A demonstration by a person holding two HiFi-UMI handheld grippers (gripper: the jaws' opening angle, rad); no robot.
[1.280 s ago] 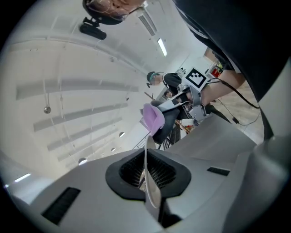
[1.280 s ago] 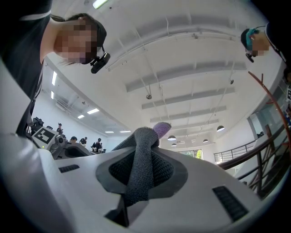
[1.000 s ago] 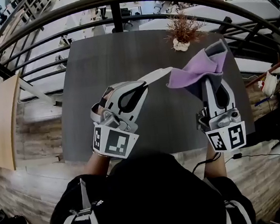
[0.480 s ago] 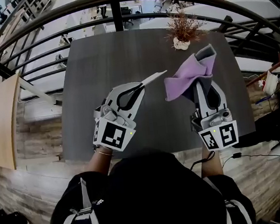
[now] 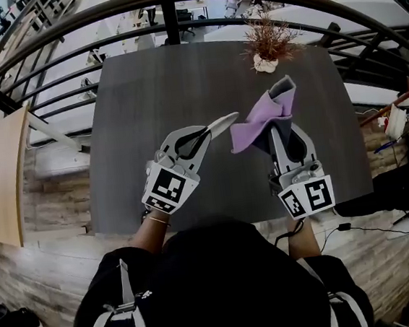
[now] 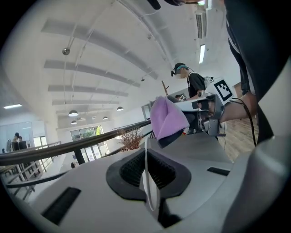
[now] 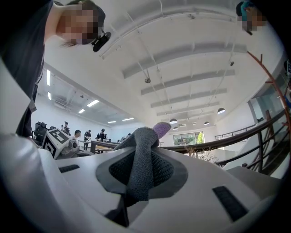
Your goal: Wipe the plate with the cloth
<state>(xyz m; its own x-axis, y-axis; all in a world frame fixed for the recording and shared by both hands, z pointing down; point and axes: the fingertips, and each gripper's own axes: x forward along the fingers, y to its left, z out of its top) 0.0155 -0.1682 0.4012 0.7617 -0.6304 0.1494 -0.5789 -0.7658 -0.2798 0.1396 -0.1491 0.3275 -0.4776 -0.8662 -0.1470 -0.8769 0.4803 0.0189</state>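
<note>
Plate (image 5: 221,125) sat clamped by rim in your left tool (image 5: 201,133), jaws nearly together on thin edge; stiff, slick, likely breakable, so you needed deep rim hold. Cloth (image 5: 257,121), soft and light, hung bunched in your right tool (image 5: 281,131), just beside left tool's tip, above table (image 5: 146,93).

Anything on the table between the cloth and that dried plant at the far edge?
No. In the head view, only bare dark tabletop shows between the cloth and the dried plant.
</note>
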